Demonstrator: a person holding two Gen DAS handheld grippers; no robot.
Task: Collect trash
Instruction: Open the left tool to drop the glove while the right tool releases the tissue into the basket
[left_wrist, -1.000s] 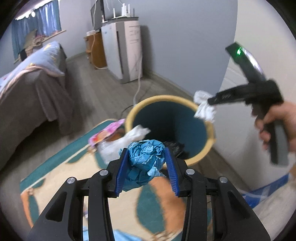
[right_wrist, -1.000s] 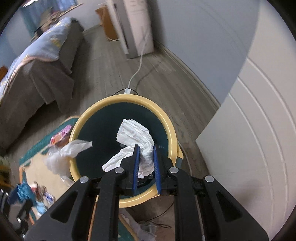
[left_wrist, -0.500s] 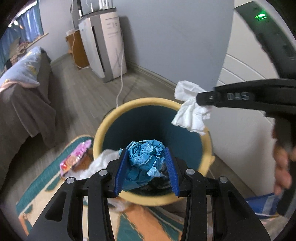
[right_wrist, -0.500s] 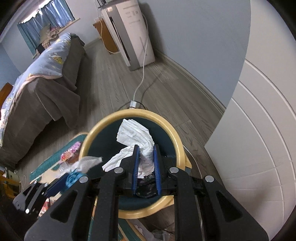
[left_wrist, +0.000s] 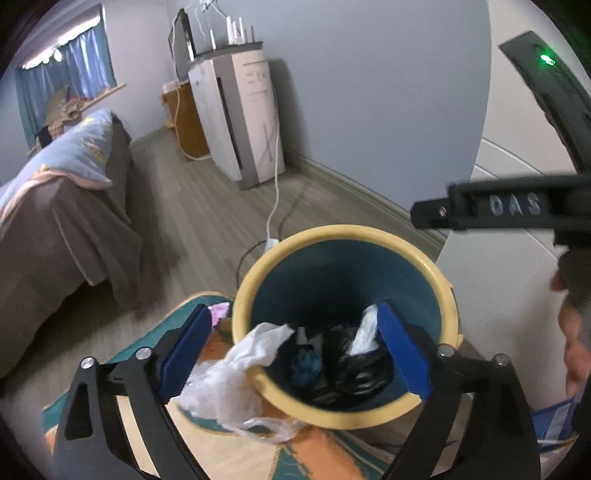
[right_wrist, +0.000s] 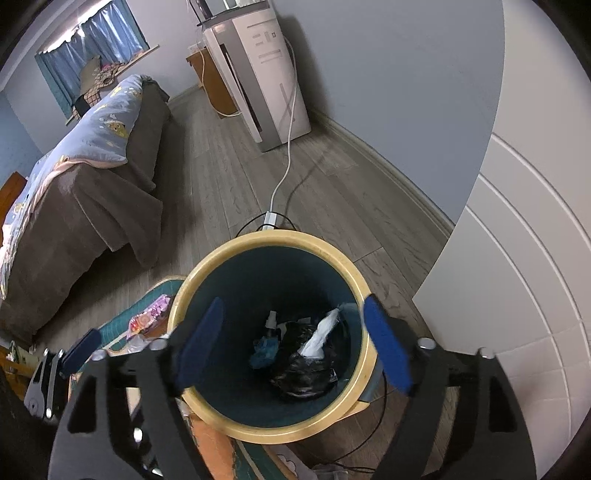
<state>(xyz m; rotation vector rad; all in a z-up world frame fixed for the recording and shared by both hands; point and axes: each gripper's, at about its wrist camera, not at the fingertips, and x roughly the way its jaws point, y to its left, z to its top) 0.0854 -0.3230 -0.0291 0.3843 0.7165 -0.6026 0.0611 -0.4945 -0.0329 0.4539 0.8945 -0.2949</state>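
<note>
The round bin (left_wrist: 343, 236) is sitting on the wood floor, partly on a colourful rug (left_wrist: 229, 450). It has a smooth yellow rim and a dark blue inside. Down at the bottom, a crumpled blue paper ball (left_wrist: 306, 365) is lying next to a shiny, wrinkly black bag (left_wrist: 354, 365). A soft white tissue (left_wrist: 364, 328) is leaning on top of that black bag. A thin, crinkly white plastic bag (left_wrist: 229, 380) is hanging over the near rim and spilling onto the rug.

The left gripper (left_wrist: 295, 354) is hanging over the bin with its blue pads far apart. Its jaws are opening and nothing is sitting between them. The right gripper (right_wrist: 295, 345) is also hanging over the bin. Its jaws are opening too, and they are holding nothing.

A second ago the left gripper was squeezing the blue paper ball, and the right gripper was pinching the white tissue. Now both pieces are lying inside the bin. The left gripper has also moved closer over the bin.

A pink, shiny snack wrapper (right_wrist: 147, 319) is lying flat on the rug beside the bin. A white cord (right_wrist: 286, 162) is running along the floor to a tall white machine (right_wrist: 258, 70). A bed (right_wrist: 74, 184) with a brown cover is standing on the left.
</note>
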